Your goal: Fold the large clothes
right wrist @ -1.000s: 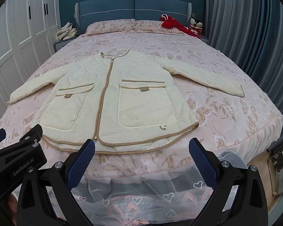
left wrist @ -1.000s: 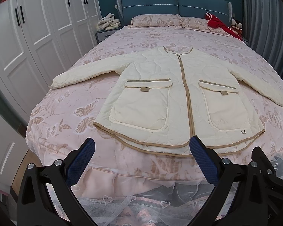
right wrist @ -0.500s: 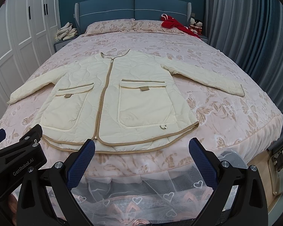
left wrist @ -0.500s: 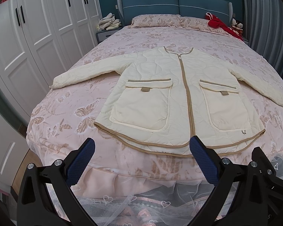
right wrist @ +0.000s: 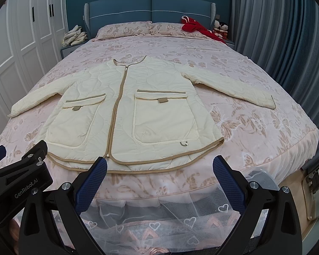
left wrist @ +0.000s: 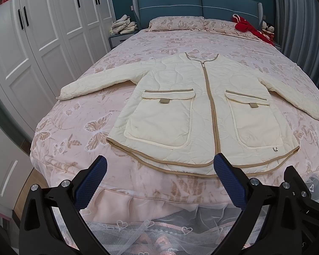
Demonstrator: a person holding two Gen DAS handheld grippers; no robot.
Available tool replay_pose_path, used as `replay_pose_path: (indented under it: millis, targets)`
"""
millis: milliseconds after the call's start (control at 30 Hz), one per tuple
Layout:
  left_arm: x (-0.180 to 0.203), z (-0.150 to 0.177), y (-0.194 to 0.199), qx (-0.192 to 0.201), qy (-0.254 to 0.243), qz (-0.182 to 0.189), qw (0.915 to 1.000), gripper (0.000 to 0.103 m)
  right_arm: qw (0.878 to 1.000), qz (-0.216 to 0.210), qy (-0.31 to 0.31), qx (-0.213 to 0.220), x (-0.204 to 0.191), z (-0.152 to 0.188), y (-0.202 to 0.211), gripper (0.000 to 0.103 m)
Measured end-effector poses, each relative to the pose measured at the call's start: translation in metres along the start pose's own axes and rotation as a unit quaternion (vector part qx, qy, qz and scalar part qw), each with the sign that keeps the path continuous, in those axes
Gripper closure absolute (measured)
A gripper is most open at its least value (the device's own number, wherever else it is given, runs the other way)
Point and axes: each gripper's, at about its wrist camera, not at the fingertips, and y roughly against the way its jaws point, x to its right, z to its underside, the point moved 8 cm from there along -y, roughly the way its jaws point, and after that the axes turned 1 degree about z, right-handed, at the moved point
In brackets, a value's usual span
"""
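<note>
A cream quilted jacket (left wrist: 180,97) with tan trim, a centre zip and two front pockets lies flat, face up, on the pink butterfly-print bed (left wrist: 74,127), sleeves spread to both sides. It also shows in the right wrist view (right wrist: 151,106). My left gripper (left wrist: 159,165) is open and empty, held off the foot of the bed just short of the hem. My right gripper (right wrist: 159,165) is open and empty, also at the foot, in front of the hem. The left gripper's body (right wrist: 17,182) shows at the lower left of the right wrist view.
White wardrobe doors (left wrist: 32,48) line the left side. Grey curtains (right wrist: 287,42) hang on the right. A blue headboard (left wrist: 197,2), pillows, a red garment (right wrist: 197,26) and dolls sit at the far end. Folded cloths (left wrist: 124,24) rest on a nightstand. A lace bed skirt (right wrist: 159,216) hangs below.
</note>
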Motion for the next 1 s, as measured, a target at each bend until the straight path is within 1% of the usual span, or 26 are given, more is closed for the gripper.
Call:
replay_pose_path:
  millis: [1000]
  targets:
    - [-0.0038,-0.0002,0.0032,0.001,0.002,-0.001,1.0,0.005,1.0,-0.001,0.0,0.0,0.0001,0.0004,0.0003,0.005]
